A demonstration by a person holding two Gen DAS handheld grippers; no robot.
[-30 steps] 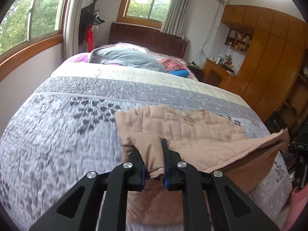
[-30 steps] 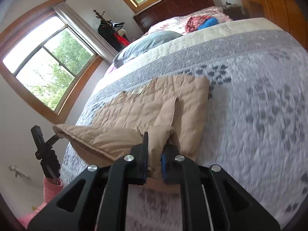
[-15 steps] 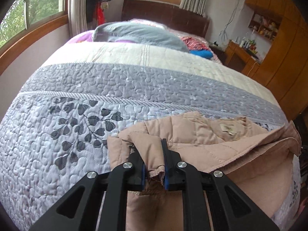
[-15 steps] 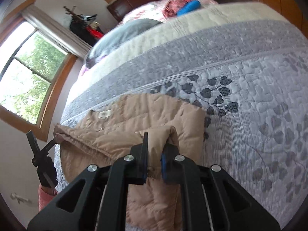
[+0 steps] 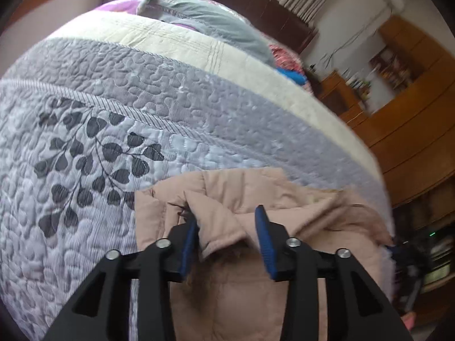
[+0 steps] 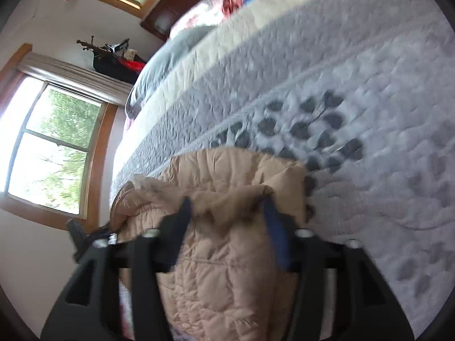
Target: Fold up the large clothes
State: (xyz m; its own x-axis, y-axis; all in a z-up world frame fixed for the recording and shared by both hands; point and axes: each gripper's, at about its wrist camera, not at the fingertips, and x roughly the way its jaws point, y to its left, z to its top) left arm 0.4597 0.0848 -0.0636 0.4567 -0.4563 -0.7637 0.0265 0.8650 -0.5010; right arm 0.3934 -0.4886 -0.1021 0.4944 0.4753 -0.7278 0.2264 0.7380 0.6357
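The quilted jacket (image 5: 244,281), a tan-pink padded one, lies folded over on itself at the near edge of the bed, on top of the grey quilt (image 5: 85,199) with its dark leaf print. Both claws hang right over it, pointing down at a slant. The left claw (image 5: 226,237) has just been opening: its 2 blue-padded fingers (image 5: 263,240) now stand apart, with a raised fold of the jacket's edge between them; the left pad is touching or nearly touching the cloth and the right pad stands clear of it, so nothing is pinched. The right claw (image 6: 227,227) has also just been opening, and its jaws are spread with a bunched ridge of the jacket between them; this view is blurred, so I cannot tell whether either pad brushes the cloth, but they are not squeezing it. In the right wrist view the other claw shows dark at the jacket's far left corner.

Beyond the jacket the quilt runs into a darker grey band, then a cream band (image 5: 176,42). Farther on rests a grey pillow (image 5: 216,25), with red and blue cloth beside it, then the dark wooden headboard (image 5: 256,5). Wooden cabinets (image 5: 412,119) line the right wall, and a window (image 6: 54,147) sits on the left.
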